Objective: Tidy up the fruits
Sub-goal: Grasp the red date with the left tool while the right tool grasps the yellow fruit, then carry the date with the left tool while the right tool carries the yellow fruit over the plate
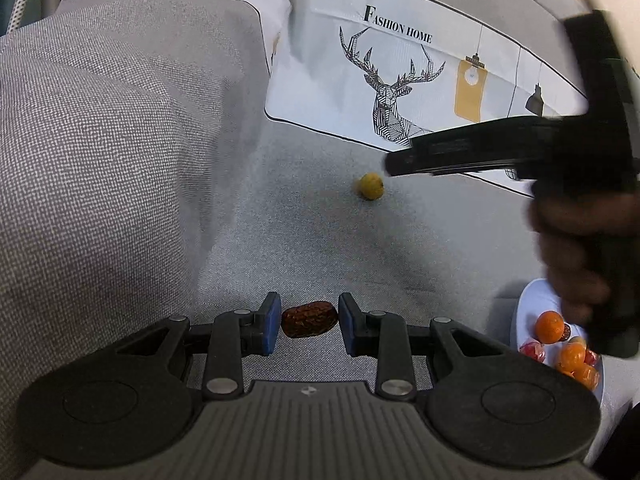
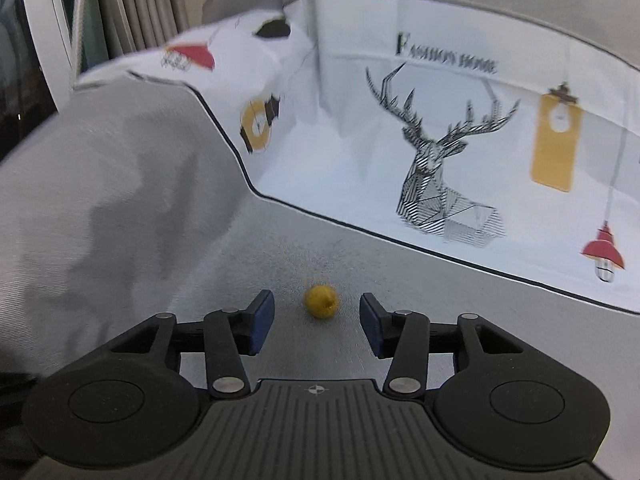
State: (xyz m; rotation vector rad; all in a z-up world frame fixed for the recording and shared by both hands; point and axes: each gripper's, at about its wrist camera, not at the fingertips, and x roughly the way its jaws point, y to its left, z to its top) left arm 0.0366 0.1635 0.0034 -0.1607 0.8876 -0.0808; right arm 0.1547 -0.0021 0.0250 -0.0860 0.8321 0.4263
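Note:
A wrinkled dark red date (image 1: 309, 319) sits between the blue pads of my left gripper (image 1: 308, 322), which is shut on it just above the grey sofa seat (image 1: 320, 240). A small yellow fruit (image 1: 371, 186) lies further back on the seat. In the right wrist view the same yellow fruit (image 2: 321, 301) rests on the seat just ahead of my right gripper (image 2: 317, 322), whose fingers stand open with nothing between them. From the left wrist view, the right gripper (image 1: 396, 164) reaches in from the right in a person's hand (image 1: 576, 264).
A white plate (image 1: 536, 304) at the right edge holds oranges (image 1: 550, 326) and red fruits (image 1: 532, 350). A white cushion with a deer print (image 2: 436, 184) leans against the backrest. The grey sofa armrest (image 1: 100, 140) rises on the left.

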